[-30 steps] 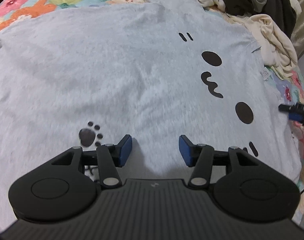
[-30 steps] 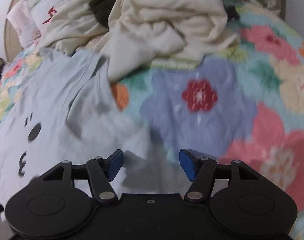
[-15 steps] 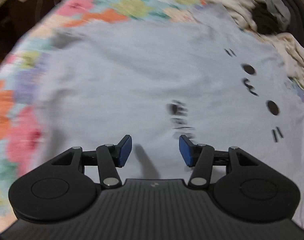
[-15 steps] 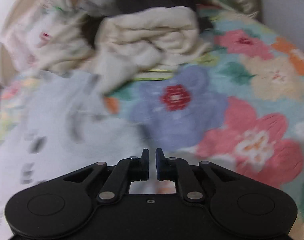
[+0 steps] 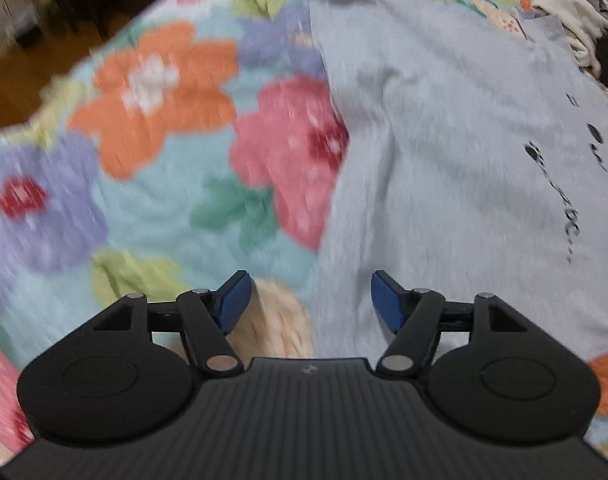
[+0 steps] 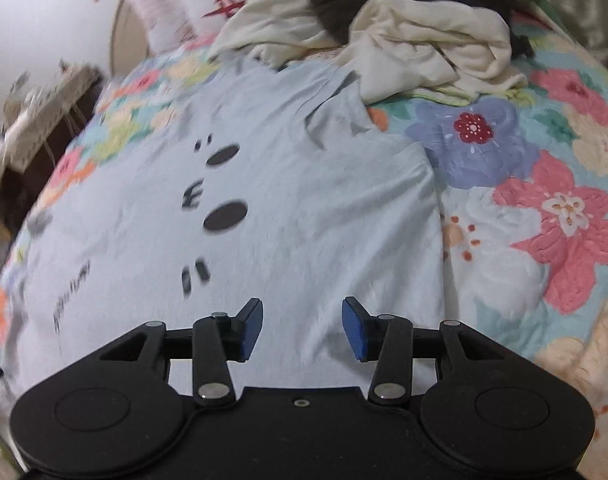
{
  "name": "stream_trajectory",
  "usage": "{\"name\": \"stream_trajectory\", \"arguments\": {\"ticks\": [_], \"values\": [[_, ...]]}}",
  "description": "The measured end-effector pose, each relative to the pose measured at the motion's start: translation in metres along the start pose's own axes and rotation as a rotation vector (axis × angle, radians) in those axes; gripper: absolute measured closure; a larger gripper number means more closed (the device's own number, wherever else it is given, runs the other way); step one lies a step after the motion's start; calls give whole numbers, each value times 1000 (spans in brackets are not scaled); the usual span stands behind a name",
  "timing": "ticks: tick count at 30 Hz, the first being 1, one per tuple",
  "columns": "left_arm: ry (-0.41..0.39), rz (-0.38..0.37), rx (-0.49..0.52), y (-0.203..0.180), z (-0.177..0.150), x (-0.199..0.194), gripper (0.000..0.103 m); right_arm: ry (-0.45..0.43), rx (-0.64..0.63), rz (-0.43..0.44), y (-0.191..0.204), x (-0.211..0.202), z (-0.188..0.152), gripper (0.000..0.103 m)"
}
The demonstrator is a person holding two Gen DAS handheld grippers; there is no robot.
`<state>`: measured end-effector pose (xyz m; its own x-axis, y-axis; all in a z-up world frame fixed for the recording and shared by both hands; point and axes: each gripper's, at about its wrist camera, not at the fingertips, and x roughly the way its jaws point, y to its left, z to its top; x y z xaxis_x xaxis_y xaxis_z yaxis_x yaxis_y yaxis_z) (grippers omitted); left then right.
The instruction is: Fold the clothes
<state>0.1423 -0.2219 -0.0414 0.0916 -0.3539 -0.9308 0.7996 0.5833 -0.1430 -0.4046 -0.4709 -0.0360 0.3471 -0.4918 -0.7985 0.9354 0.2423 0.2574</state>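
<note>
A pale grey cotton T-shirt point(image 6: 296, 184) printed with a black cartoon cat face lies spread flat across the floral quilted bedspread point(image 5: 152, 168), which shows big orange, pink and purple flowers on a turquoise ground. I take the T-shirt as my landmark.

My left gripper point(image 5: 307, 300), black with blue pads, hangs over the T-shirt's long side edge, where grey cloth meets bedspread. Its jaws are opening, and nothing is pinched between them; one pad is above the flowers, the other above the grey cloth. This view is smeared with motion blur. Beyond the T-shirt's far corner in this view, a strip of brown wooden floor point(image 5: 20, 68) shows past the edge of the bed.

My right gripper point(image 6: 302, 330), of the same build, hovers over the T-shirt below the cat face, near the shirt's opposite side edge. Its jaws are also opening and hold nothing; only flat grey cloth lies beneath the gap. The black eyes, mouth and whisker marks point(image 6: 220, 184) sit beyond the pads, toward the T-shirt's middle.

At the T-shirt's far end lies a heap of crumpled cream and dark brown garments point(image 6: 416, 52), with a cream piece overlapping the shirt's corner. Next to that heap, a white pillow with red marks point(image 6: 208, 12) rests by the wall.
</note>
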Motion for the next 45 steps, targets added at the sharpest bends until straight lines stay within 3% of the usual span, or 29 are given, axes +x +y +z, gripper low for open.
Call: {"name": "stream_trajectory", "arguments": {"ticks": [1, 3, 5, 6, 9, 12, 15, 19, 23, 28, 29, 30, 35, 37, 40, 45], "values": [[2, -20, 10, -1, -3, 1, 29, -5, -12, -16, 0, -5, -5, 51], [-9, -29, 62, -6, -8, 2, 32, -15, -28, -47, -3, -16, -15, 45], [-32, -53, 129, -15, -9, 0, 84, -20, -14, -78, -13, -24, -26, 45], [-45, -65, 164, -19, -10, -2, 100, -21, -5, -92, -19, -27, -31, 45], [-109, -2, 283, -38, -19, -21, 100, -20, 32, -120, -36, -35, -42, 45], [-152, -27, 279, -41, -28, -51, 100, -32, 69, -99, -50, -49, -53, 45], [-122, -51, 206, -20, -28, -53, 100, -22, 112, -51, -64, -56, -65, 44], [-4, -46, 168, -6, -30, -21, 99, 31, 184, 28, -80, -53, -85, 43], [8, -23, 175, -13, -24, -22, 99, 56, 227, 70, -85, -49, -108, 39], [1, 21, 239, -24, -23, -30, 98, 54, 193, 78, -83, -47, -128, 37], [1, 28, 240, -26, -22, -31, 98, 45, 157, 76, -79, -48, -129, 55], [5, 34, 245, -28, -21, -31, 98, 41, 111, 67, -74, -50, -129, 98], [8, 115, 297, -32, -21, -41, 98, -97, -5, 3, -63, -97, -125, 100], [6, 152, 311, -30, -24, -45, 98, -101, -37, -33, -65, -104, -126, 101], [-21, 211, 327, -34, -32, -51, 98, -77, 20, -26, -79, -90, -136, 101], [-140, 49, 257, -62, -48, -93, 97, -93, 32, -55, -70, -87, -143, 101]]}}
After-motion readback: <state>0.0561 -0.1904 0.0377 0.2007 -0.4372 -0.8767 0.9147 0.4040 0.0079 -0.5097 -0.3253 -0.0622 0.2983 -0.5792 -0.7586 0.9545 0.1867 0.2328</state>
